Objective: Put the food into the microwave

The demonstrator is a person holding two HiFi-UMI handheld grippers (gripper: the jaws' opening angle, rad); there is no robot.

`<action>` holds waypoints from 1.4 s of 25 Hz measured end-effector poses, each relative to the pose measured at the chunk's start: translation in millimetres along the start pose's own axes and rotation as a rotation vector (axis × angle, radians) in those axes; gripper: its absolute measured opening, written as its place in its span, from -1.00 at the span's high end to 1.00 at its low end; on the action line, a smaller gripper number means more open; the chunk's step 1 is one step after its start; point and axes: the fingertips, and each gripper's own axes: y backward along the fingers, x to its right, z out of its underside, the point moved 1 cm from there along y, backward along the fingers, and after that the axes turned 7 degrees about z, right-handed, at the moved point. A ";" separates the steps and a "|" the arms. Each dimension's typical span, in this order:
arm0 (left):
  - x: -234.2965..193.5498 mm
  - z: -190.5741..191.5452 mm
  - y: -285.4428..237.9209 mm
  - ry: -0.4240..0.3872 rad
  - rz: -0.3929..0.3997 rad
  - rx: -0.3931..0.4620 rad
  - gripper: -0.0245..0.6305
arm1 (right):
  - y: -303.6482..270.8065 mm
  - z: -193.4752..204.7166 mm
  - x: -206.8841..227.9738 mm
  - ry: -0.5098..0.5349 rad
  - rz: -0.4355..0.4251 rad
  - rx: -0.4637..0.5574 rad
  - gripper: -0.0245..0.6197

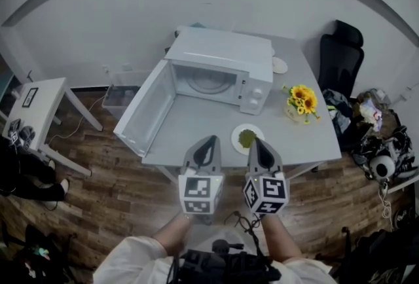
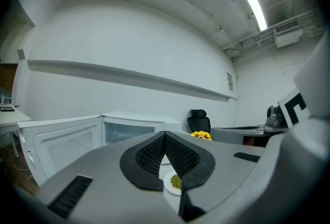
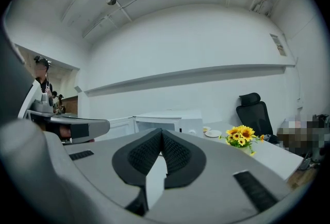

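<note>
- On the grey counter (image 1: 196, 125) stands a white microwave (image 1: 222, 57), its door (image 1: 145, 109) swung wide.
- Left gripper (image 1: 210, 140) and right gripper (image 1: 257, 141) hover at the near edge, jaws pressed together, nothing between them.
- White plate (image 1: 237, 139) lies just ahead, between both tips, gripped by neither.
- Green food (image 1: 247, 139) sits on it, outside the microwave.

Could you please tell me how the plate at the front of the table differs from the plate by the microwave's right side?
The front plate holds green food, while the back plate looks empty. The front plate lies near the table's front edge, before the open microwave. The back plate lies farther back, close beside the microwave's right side. Both plates are white and round, and both lie flat on the grey table.
</note>
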 end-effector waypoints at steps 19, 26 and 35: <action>-50.8 -3.6 -97.9 -0.001 0.030 -0.053 0.89 | -111.5 -14.0 8.8 -0.006 0.019 -0.011 0.85; -41.2 -0.3 -119.4 -0.004 0.020 -0.073 0.89 | -125.4 -19.5 15.7 0.053 -0.019 0.012 0.85; -35.8 49.3 -130.2 0.073 0.008 -0.157 0.89 | -127.1 26.9 62.2 0.014 0.052 -0.098 0.85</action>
